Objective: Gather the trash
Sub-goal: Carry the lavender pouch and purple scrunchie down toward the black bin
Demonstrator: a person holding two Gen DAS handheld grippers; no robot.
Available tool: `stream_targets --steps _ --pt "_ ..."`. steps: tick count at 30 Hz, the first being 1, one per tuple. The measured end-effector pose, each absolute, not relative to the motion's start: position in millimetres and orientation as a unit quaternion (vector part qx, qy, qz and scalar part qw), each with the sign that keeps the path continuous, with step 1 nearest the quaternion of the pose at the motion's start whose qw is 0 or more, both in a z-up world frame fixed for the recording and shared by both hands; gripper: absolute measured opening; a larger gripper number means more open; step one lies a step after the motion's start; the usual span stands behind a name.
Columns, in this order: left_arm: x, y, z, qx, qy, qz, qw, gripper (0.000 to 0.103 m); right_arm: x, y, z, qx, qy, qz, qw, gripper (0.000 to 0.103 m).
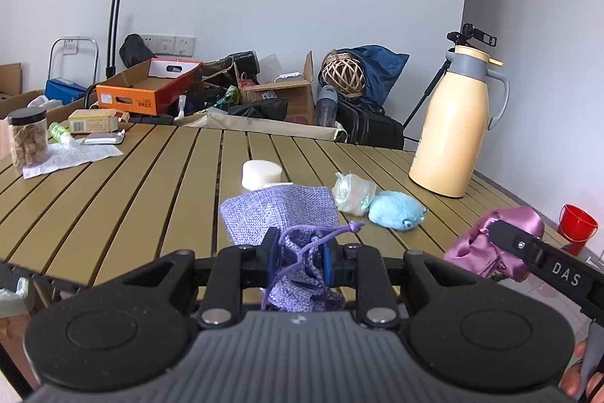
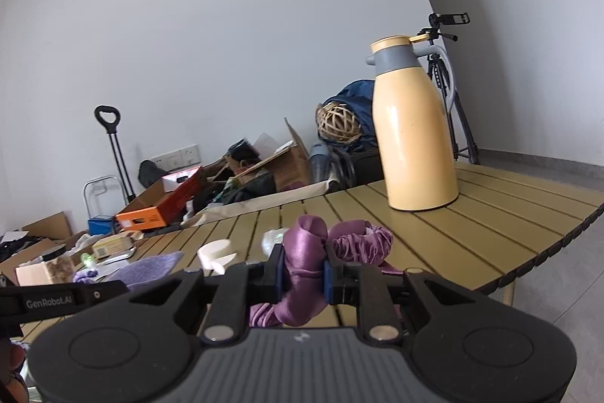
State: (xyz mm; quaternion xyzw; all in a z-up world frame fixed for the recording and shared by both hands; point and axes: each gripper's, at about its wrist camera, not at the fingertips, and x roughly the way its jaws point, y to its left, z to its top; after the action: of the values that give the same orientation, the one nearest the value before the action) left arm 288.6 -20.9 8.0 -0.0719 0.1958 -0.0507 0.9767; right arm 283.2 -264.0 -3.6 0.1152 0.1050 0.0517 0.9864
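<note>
My left gripper (image 1: 301,253) is shut on the gathered neck of a lilac woven drawstring pouch (image 1: 279,214), lifted over the near edge of the slatted table (image 1: 151,184). My right gripper (image 2: 304,276) is shut on a purple satin cloth (image 2: 305,252) with a ruffled edge; that cloth (image 1: 494,244) and the right gripper's finger (image 1: 528,248) also show at the lower right of the left wrist view. On the table lie a crumpled clear wrapper (image 1: 353,193), a light blue plush ball (image 1: 396,210) and a white foam roll (image 1: 261,173). The pouch (image 2: 147,269) shows at the left of the right wrist view.
A tall yellow thermos jug (image 1: 453,123) stands at the table's far right. A snack jar (image 1: 28,138), paper sheet (image 1: 71,155), small box (image 1: 94,119) and green bottle (image 1: 60,132) sit far left. Cardboard boxes and bags crowd the floor behind. A red bucket (image 1: 577,225) is right of the table.
</note>
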Motion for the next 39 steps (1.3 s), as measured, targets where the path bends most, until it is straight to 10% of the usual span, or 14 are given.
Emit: stream_targets --steps 39 --pt "180 10 -75 -0.033 0.358 -0.017 0.933 0.023 184 -211 -95 0.072 0.289 0.123 0.947 0.018"
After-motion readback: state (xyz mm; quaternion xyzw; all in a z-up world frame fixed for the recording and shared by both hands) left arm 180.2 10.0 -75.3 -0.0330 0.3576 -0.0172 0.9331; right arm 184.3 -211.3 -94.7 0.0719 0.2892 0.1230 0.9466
